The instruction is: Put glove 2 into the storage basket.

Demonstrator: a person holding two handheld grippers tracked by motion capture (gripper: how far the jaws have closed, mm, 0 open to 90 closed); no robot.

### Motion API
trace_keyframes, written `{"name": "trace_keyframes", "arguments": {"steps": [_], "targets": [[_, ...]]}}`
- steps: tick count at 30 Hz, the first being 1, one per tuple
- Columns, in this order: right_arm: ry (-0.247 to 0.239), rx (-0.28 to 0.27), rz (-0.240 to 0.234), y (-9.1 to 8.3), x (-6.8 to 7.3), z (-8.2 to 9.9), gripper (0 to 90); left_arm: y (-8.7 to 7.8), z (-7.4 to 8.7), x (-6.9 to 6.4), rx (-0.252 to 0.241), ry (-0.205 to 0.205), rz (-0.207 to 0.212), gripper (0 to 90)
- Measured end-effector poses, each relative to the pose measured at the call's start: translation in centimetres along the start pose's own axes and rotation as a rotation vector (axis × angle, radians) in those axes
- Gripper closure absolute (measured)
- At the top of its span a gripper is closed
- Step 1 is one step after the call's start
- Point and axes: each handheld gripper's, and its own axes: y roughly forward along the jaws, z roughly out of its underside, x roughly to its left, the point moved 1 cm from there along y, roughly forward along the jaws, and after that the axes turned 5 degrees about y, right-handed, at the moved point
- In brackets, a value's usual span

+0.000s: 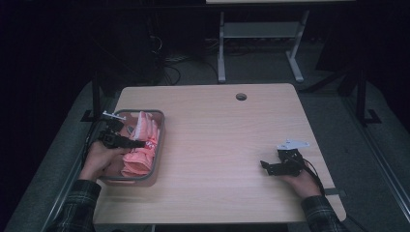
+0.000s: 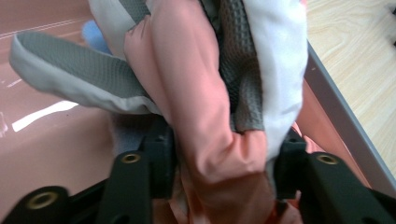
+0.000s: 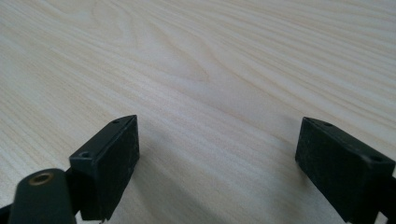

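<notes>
The left tongs point(image 1: 138, 143) reach into the grey-rimmed tray point(image 1: 160, 145) at the left side of the table point(image 1: 232, 145). In the left gripper view the two black jaws stand on both sides of a fold of a salmon-pink oven mitt point(image 2: 196, 107) with a grey waffle-textured palm and a white edge. The fabric fills the whole gap between them and touches both pads point(image 2: 163, 158), so I judge that they pinch the mitt, although the grip does not look tight. The mitt lies inside the tray together with other pink and white cloth things point(image 1: 145, 126). The hand probably comes from the side so that the jaws can close across a thick fold and not slip on a flat layer. The tray wall is just beside the right jaw, which leaves little room there. The right tongs point(image 1: 265, 166) rest low near the right front part of the table, well apart from the tray. Their jaws are spread wide and between them is just bare wood. This hand seems to wait, perhaps to take the mitt or to keep out of the way.
</notes>
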Motion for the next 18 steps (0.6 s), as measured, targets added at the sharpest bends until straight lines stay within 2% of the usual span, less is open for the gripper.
{"name": "trace_keyframes", "arguments": {"steps": [2,6,12,18], "targets": [[0.0,0.0,0.0,0.0,0.0,0.0,13.0,0.0,0.0,0.2,-0.006,-0.015,0.018,45.0],[0.0,0.0,0.0,0.0,0.0,0.0,13.0,-0.3,0.1,0.4,-0.012,-0.02,0.031,34.9],[0.0,0.0,0.0,0.0,0.0,0.0,12.9,-1.3,-0.2,0.1,-0.031,-0.005,-0.005,18.9],[0.001,0.0,0.002,0.0,0.0,0.0,12.8,-3.4,-1.0,-0.5,-0.061,0.039,-0.045,15.0]]}}
